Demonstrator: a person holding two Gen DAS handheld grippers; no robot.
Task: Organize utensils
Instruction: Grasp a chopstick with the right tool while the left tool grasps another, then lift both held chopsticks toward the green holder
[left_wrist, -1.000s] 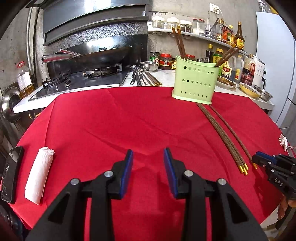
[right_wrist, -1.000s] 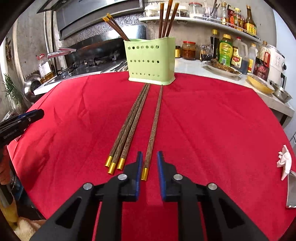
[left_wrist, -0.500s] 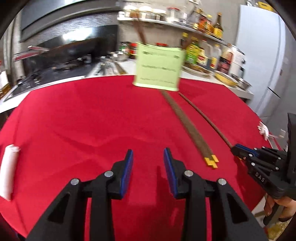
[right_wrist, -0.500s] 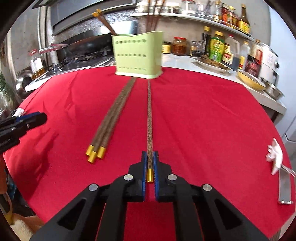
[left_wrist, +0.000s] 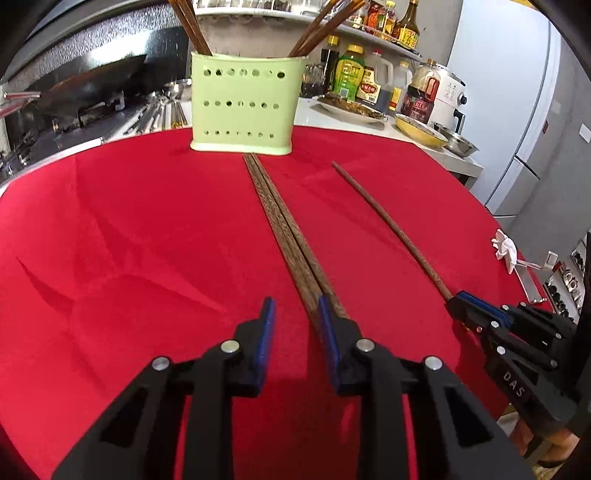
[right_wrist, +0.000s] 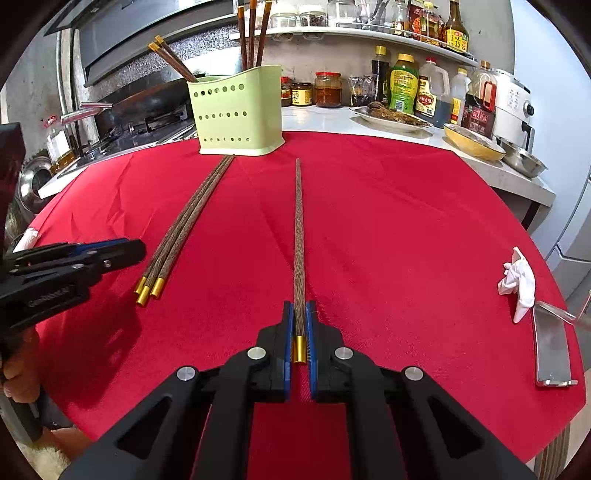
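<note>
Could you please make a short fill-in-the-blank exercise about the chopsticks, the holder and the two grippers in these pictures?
1. The right gripper is shut on ____ chopstick.
2. The table is covered with a ____ cloth.
3. The bundle of chopsticks near the left gripper has ____ chopsticks.
4. The holder standing at the far edge of the cloth is light ____.

Missing words: one; red; three; green
</note>
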